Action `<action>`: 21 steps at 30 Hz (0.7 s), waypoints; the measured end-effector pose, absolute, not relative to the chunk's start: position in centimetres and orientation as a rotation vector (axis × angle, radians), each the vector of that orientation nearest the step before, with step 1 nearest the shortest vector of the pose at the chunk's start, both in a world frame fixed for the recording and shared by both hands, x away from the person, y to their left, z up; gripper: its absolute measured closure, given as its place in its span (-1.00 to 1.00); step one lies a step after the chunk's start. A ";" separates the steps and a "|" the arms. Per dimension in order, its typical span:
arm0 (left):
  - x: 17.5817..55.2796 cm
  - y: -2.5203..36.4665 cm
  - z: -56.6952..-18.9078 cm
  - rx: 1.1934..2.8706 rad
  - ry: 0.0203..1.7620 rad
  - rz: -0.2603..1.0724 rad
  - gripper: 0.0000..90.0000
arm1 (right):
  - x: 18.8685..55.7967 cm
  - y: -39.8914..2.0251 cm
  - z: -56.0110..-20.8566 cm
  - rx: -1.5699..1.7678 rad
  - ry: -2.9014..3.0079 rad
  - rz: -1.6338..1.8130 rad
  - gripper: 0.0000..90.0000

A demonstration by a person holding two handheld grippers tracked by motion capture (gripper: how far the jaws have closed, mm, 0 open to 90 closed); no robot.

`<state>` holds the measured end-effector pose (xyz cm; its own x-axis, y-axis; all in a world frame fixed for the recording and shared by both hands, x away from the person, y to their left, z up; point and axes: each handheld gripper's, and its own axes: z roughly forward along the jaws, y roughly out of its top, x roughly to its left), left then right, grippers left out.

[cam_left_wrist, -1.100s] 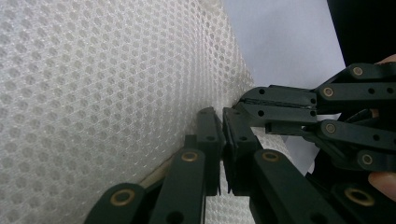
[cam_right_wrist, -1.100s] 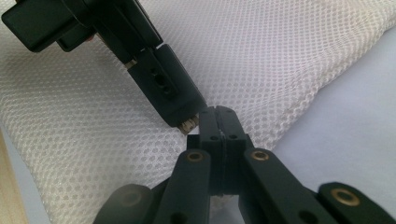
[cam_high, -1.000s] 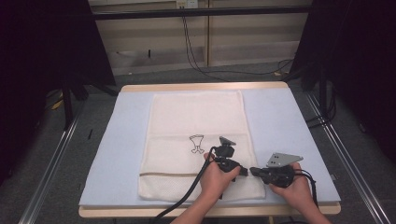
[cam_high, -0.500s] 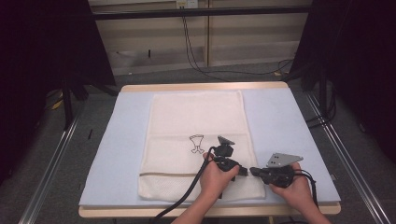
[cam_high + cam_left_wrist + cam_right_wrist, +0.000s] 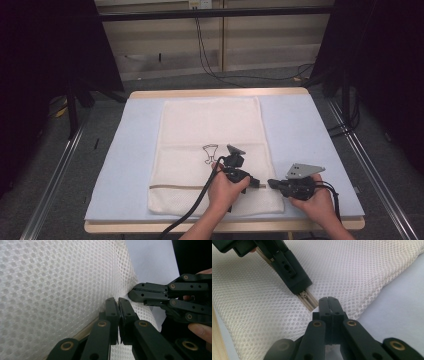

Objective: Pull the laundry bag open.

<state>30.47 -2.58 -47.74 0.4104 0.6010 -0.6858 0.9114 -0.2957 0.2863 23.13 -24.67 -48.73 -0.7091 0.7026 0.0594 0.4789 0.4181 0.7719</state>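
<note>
Mesh laundry bag flat on table. Left tongs clenched on zipper pull; right tongs clenched on bag's near-right zipper end. Judged step: unzipping. Next: pull drawn leftward, right anchor held.

The mesh bag lay on the pad covering the counter, both grippers at its near right corner.

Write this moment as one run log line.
left gripper: shut on zipper pull | right gripper: shut on mesh bag edge | zipper: closed
</note>
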 end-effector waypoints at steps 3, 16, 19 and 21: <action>30.5 -2.4 -47.8 2.022 1.268 -0.589 0.94 | 23.1 -24.6 -48.7 1.024 2.401 1.174 1.00; 30.6 -1.4 -47.6 2.025 1.271 -0.605 0.94 | 23.1 -24.6 -48.7 1.021 2.401 1.172 1.00; 30.5 -1.2 -47.6 2.011 1.273 -0.614 0.94 | 23.0 -24.6 -48.7 1.020 2.400 1.166 1.00; 30.5 -0.9 -47.5 2.011 1.274 -0.616 0.94 | 23.0 -24.6 -48.7 1.020 2.400 1.168 1.00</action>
